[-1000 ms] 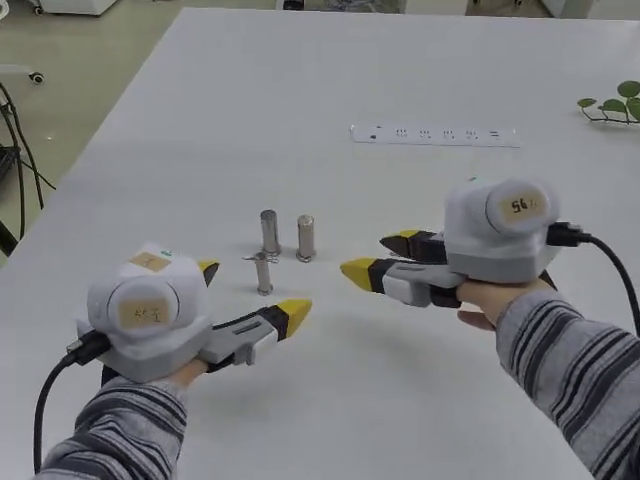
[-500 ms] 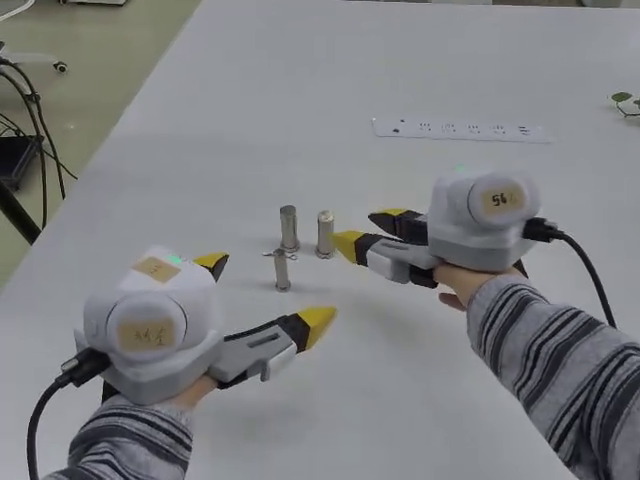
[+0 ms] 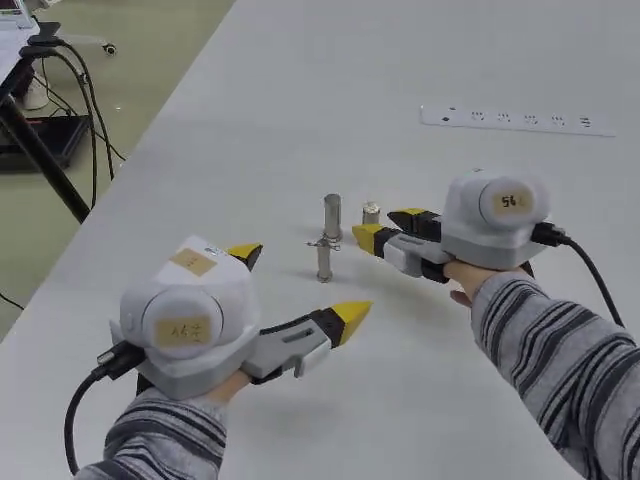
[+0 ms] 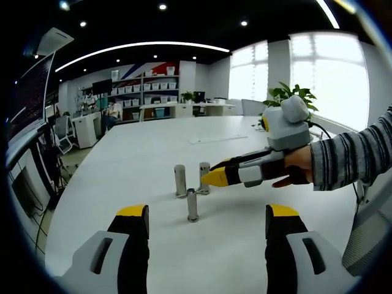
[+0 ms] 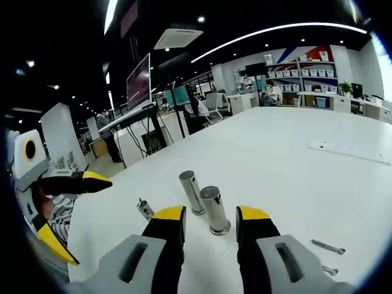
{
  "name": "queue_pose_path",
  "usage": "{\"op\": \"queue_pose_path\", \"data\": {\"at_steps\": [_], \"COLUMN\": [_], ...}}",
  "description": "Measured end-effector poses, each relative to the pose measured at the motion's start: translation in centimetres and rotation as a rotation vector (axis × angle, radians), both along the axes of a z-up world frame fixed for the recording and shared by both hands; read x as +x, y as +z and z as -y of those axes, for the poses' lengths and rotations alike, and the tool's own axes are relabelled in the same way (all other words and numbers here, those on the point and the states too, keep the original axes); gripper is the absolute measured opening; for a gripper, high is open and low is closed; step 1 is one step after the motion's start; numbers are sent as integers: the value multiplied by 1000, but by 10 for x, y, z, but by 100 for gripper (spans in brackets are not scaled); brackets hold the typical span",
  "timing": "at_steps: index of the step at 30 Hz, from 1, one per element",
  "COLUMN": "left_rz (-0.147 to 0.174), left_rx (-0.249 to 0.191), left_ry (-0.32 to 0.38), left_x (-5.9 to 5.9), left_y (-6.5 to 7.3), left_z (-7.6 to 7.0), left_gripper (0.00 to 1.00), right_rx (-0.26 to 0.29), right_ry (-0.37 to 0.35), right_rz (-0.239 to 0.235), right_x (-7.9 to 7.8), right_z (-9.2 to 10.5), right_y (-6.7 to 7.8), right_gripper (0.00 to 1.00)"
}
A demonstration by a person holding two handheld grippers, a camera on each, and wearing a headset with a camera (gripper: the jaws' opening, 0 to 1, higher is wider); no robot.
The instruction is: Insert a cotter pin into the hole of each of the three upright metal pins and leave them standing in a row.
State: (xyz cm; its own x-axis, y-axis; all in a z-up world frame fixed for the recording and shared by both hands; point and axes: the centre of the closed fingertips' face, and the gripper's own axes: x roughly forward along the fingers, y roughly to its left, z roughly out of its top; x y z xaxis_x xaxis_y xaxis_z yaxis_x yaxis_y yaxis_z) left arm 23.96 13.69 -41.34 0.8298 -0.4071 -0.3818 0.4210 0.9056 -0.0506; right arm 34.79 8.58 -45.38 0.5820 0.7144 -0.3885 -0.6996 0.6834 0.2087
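White workbench (image 3: pixel 250 130) in an open-plan office, with a power strip (image 3: pixel 515 119) lying at its far right. Three metal pins stand upright near mid-table: a far-left pin (image 3: pixel 332 215), a far-right pin (image 3: pixel 371 212) and a near pin (image 3: pixel 324 262). The near pin already carries a cotter pin (image 3: pixel 322 243) crosswise through its hole; the other two look bare. Two loose cotter pins (image 5: pixel 327 247) lie flat on the table, seen in the right gripper view off to the right of that gripper's jaws. The right gripper (image 3: pixel 385 225) points left, jaws spread with a modest gap. The far-right pin stands just at its tips, long axis vertical, square to the jaws' reach; whether a jaw touches it I cannot tell. The left gripper (image 3: pixel 298 283) hovers nearer the person, jaws spread wide and empty, the near pin ahead of it. The right gripper is the closer one to both bare pins and to the loose cotter pins, so I judge the next pick falls to it
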Motion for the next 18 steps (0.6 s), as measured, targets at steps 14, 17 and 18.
{"op": "queue_pose_path", "data": {"at_steps": [14,17,18], "left_rz": [-20,-23,-26], "left_rx": [10,7,5], "left_ry": [-38,-35,-32], "left_x": [-7,-8,-8], "left_y": [-6,-6,-6], "left_z": [7,7,7], "left_gripper": [76,75,75], "right_rx": [3,11,15], "right_ry": [-9,-11,-12], "right_rz": [-33,-43,-48], "right_x": [6,6,6], "right_z": [-12,-14,-14], "right_y": [-12,-13,-14], "right_gripper": [20,16,16]}}
